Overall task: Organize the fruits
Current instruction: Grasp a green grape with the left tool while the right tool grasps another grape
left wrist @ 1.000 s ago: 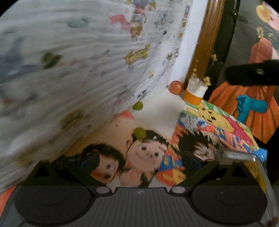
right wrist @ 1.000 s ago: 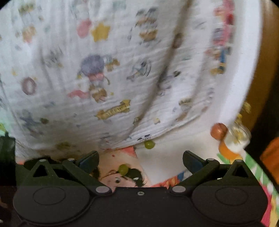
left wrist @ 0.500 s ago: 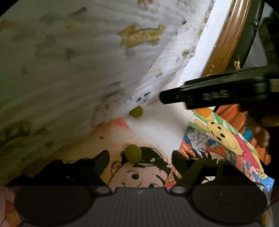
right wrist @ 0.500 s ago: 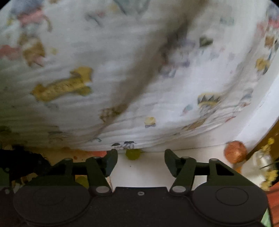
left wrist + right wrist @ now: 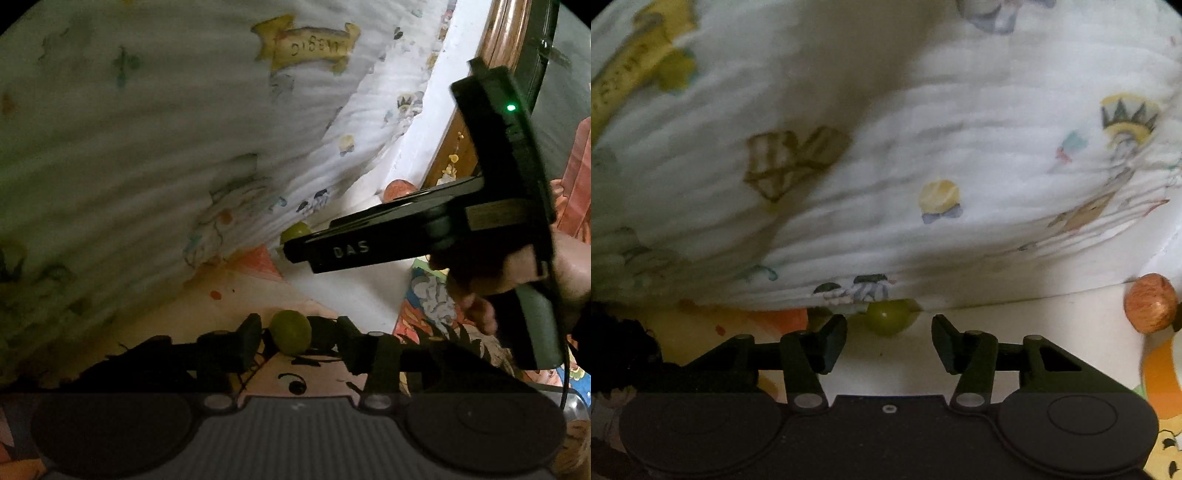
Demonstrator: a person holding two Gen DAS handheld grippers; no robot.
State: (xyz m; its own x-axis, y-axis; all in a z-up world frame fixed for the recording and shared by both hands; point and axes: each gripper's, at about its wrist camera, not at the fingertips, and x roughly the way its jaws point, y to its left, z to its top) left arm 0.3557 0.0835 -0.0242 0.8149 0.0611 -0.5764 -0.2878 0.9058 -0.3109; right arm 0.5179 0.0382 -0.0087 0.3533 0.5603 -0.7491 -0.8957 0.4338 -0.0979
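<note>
Cloth dominates both views: a white crinkled cotton sheet printed with cartoon figures [image 5: 886, 166] hangs down to the cartoon-printed surface [image 5: 236, 295] that carries the fruit; I cannot tell whether that is a bench or a mat. Its hem sits just above the farther small round green fruit [image 5: 888, 317], which lies right at the cloth's lower edge. A round reddish-orange fruit [image 5: 1150, 306] rests toward the right edge, touching or just beside an orange-and-white cup [image 5: 1160, 373].

The right gripper [image 5: 888, 341] is parted, holding nothing, its fingers [image 5: 834, 343] short of that green fruit. Risk here: pushing forward could snag the hem between the fingers or roll the fruit under the sheet.

The left gripper [image 5: 299, 338] has its fingers [image 5: 251, 339] either side of a second small round green fruit [image 5: 290, 332], lying on the printed face, with gaps showing, so no hold yet. Closing off-centre would likely squirt the smooth fruit away. The two tools work close together and could knock each other.
</note>
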